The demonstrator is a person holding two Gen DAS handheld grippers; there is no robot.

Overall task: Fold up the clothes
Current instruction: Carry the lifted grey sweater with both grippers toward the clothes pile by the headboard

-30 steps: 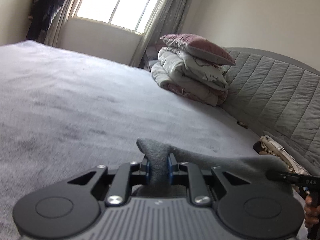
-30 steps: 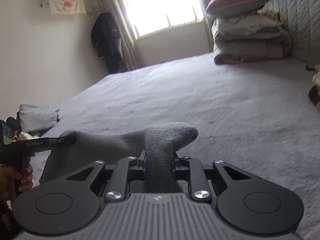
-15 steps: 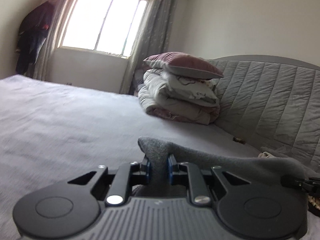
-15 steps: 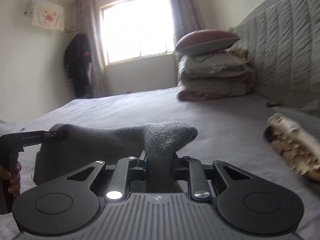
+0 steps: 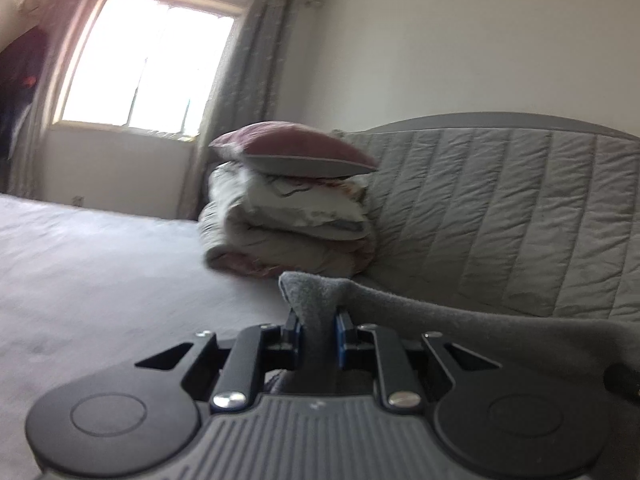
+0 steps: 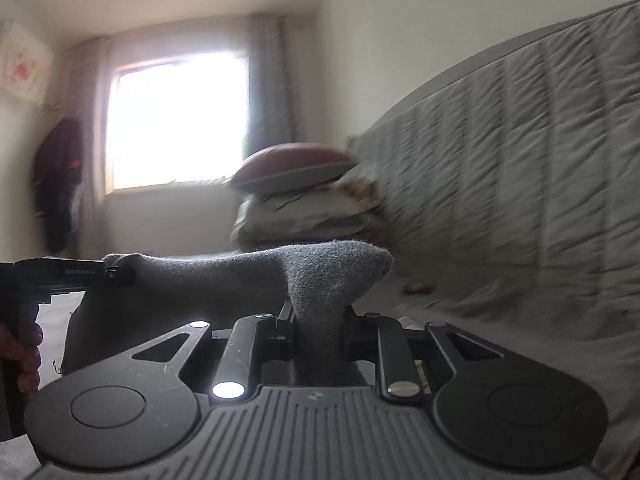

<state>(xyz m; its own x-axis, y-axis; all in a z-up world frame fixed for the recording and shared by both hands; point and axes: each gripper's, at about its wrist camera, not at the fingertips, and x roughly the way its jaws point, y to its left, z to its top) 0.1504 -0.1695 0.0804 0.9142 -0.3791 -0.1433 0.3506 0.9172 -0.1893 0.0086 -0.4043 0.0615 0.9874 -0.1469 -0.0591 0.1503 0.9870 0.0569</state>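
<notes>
A dark grey knit garment hangs stretched between my two grippers above the bed. My left gripper is shut on one bunched corner of it; the cloth runs off to the right. My right gripper is shut on the other corner; the cloth runs left to the left gripper's tip, held by a hand. The lower part of the garment is hidden behind the gripper bodies.
A grey bedspread lies below. A stack of folded quilts with a maroon pillow sits against the padded grey headboard. A bright window and dark clothes hanging on the wall are behind.
Both grippers have risen and tilted up with the garment still held; the views now show more wall and headboard and less bed. The right view has swung toward the headboard.
</notes>
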